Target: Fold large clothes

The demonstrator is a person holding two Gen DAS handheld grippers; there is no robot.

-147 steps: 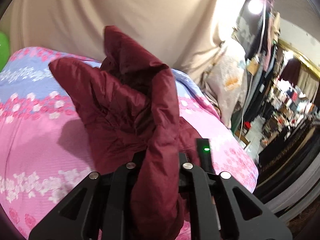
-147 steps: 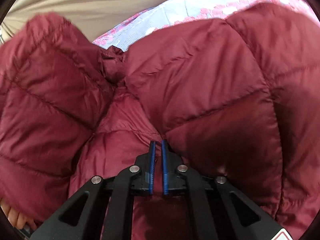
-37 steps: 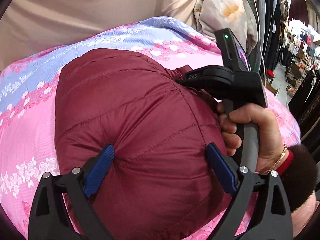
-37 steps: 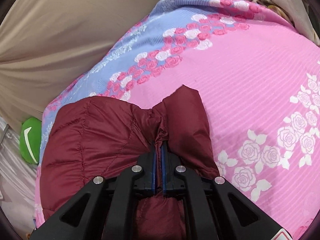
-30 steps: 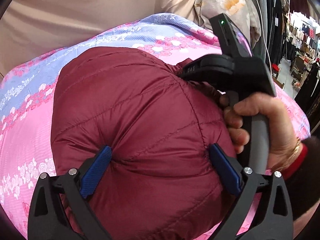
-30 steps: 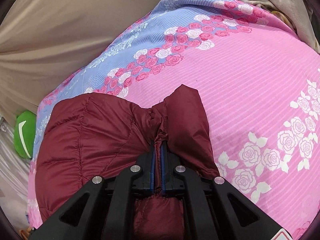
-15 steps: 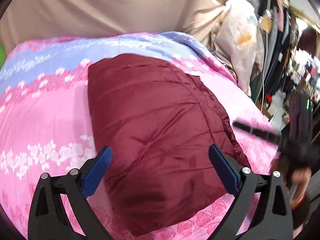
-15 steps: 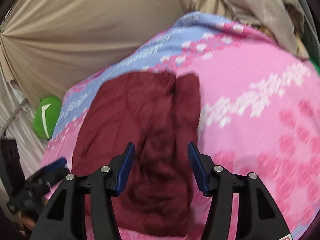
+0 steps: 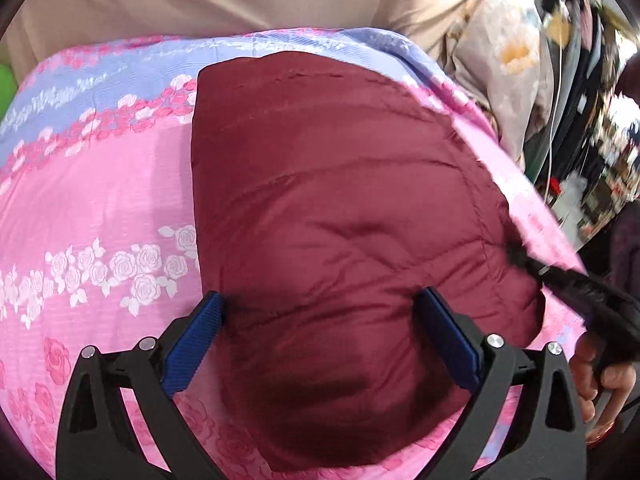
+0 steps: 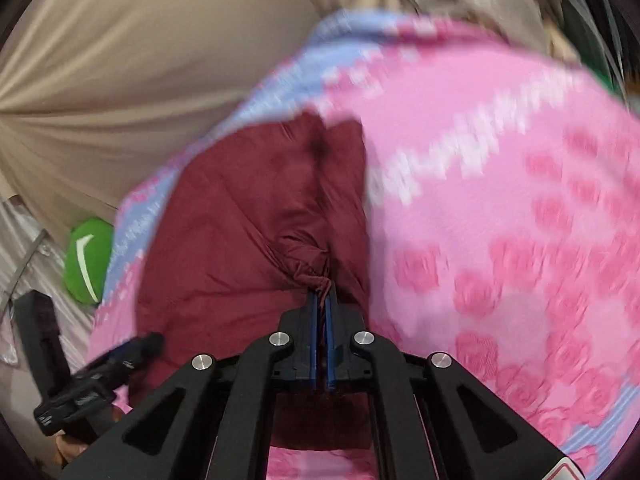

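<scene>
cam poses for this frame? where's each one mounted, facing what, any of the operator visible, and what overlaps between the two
Left wrist: on the left gripper, looking down over the folded maroon jacket on the pink floral bedspread; jaws open; the right hand shows at the right edge.
Right wrist: on the right gripper, facing the jacket's bunched edge, jaws shut on it; the other gripper shows lower left; motion-blurred.
Shared: jacket, bedspread, beige curtain, and each other's gripper.
</scene>
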